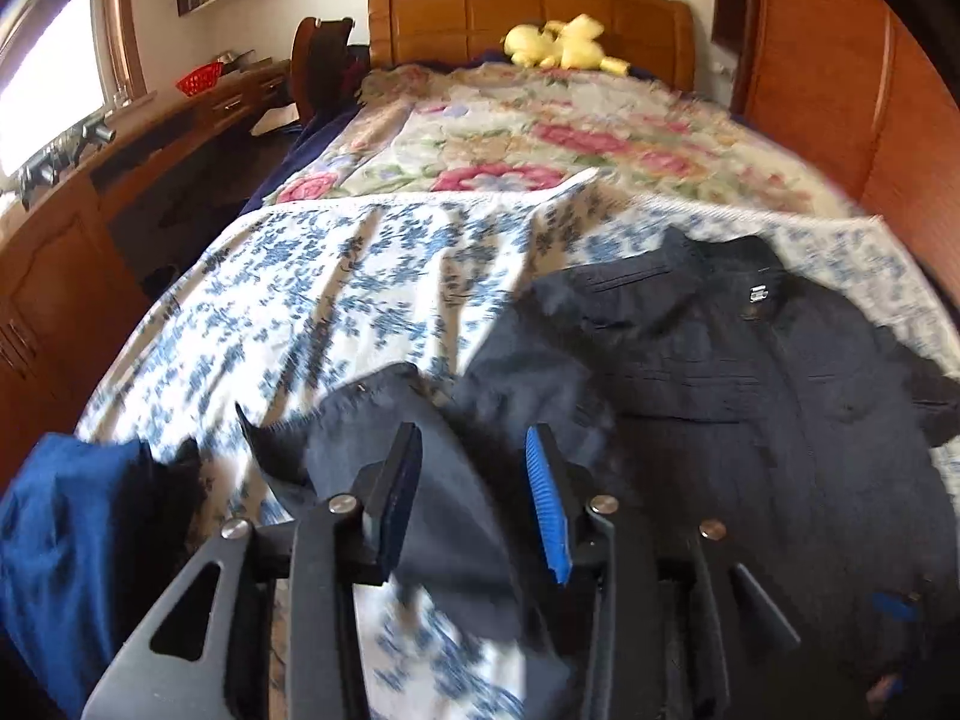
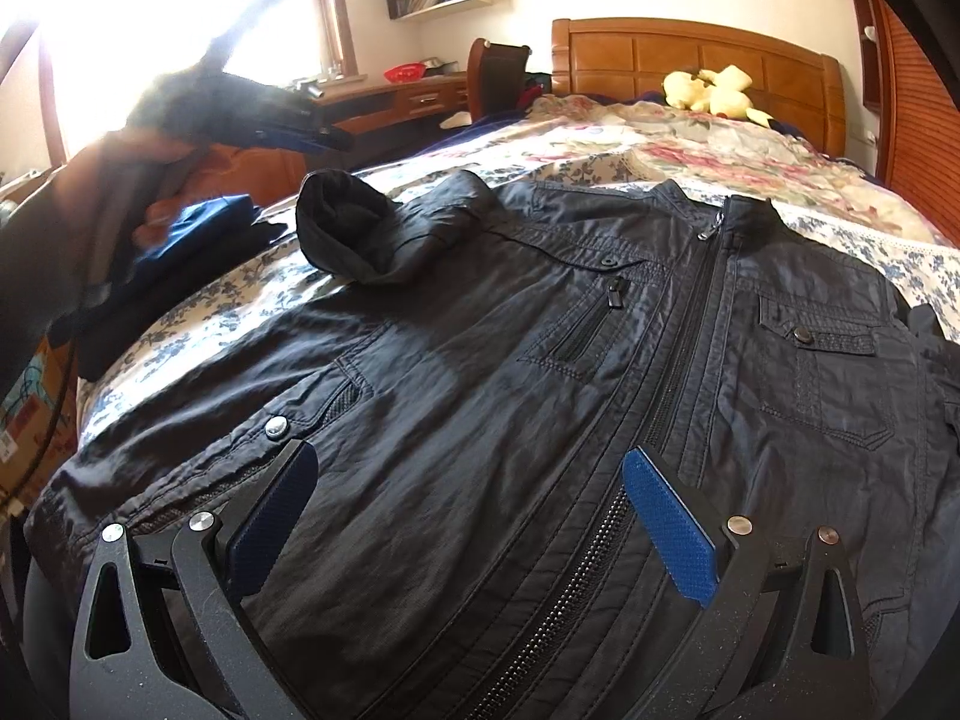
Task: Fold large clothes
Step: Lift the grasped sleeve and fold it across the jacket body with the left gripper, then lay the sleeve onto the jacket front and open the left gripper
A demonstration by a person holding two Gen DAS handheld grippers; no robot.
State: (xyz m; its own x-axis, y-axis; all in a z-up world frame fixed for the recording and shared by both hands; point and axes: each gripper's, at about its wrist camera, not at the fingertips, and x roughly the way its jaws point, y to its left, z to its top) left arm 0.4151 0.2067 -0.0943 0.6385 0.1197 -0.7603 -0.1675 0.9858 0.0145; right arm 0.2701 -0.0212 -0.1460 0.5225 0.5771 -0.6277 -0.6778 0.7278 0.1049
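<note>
Left jaws: your left gripper [image 1: 474,504] stands partly spread, the dark sleeve [image 1: 444,480] lying between its pads with a gap on both sides; nothing is pinched
Right jaws: your right gripper [image 2: 474,528] is spread wide, hovering over the lower front of the jacket [image 2: 540,360], one pad on each side of the zip [image 2: 678,360], gripping nothing
Jacket: black, lying front-up and zipped on the blue-flowered sheet [image 1: 312,294], collar toward the headboard [image 2: 690,54]
Sleeve cuff: your right camera shows it curled over near the jacket's shoulder
Beside it: a folded blue garment [image 1: 54,552] at the bed's edge
Far end: a yellow plush toy [image 1: 558,42] on the rose-patterned quilt [image 1: 540,138]
Left camera: blurred
</note>
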